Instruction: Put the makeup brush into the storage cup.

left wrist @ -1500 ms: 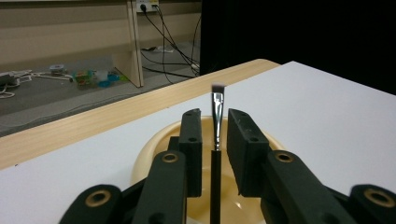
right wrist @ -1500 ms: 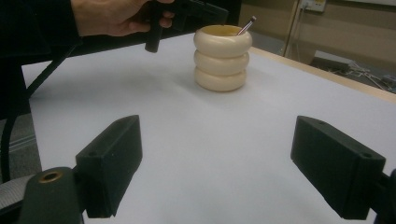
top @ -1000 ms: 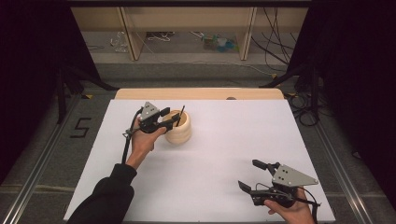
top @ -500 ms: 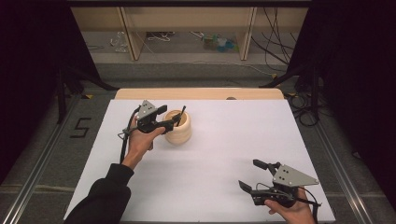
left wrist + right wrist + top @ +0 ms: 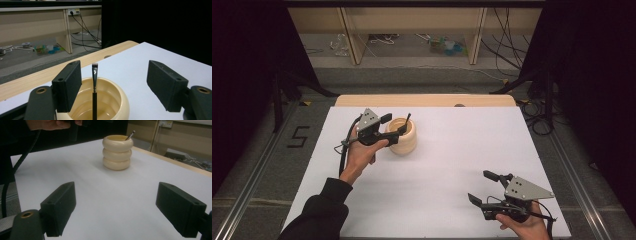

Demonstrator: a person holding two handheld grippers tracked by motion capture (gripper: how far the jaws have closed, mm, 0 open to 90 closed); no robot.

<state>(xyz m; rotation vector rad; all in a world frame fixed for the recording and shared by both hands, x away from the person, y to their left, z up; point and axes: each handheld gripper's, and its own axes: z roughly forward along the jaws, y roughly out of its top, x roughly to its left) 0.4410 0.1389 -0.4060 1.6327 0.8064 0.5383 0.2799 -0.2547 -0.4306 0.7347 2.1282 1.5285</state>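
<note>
A cream ringed cup (image 5: 404, 141) stands on the white table left of centre, with a thin dark brush (image 5: 407, 120) standing in it, bristles up. My left gripper (image 5: 394, 125) hovers over the cup's rim. In the left gripper view its jaws have just been opening. The brush (image 5: 94, 83) rises between them, close to the left jaw, and neither pad presses it, with the cup (image 5: 117, 100) below. My right gripper (image 5: 479, 186) rests open and empty near the front right edge. In the right gripper view the cup (image 5: 117, 152) and brush (image 5: 131, 135) stand ahead.
The white table top (image 5: 472, 145) has a wooden strip (image 5: 427, 100) along its far edge. Beyond it stand wooden bench legs (image 5: 352, 40) with cables and small items on the floor. A cable (image 5: 343, 155) trails from my left gripper.
My left gripper's jaws have spread apart off the brush, and the hand has lifted slightly. The brush stays standing in the cup. The right hand has kept still.
</note>
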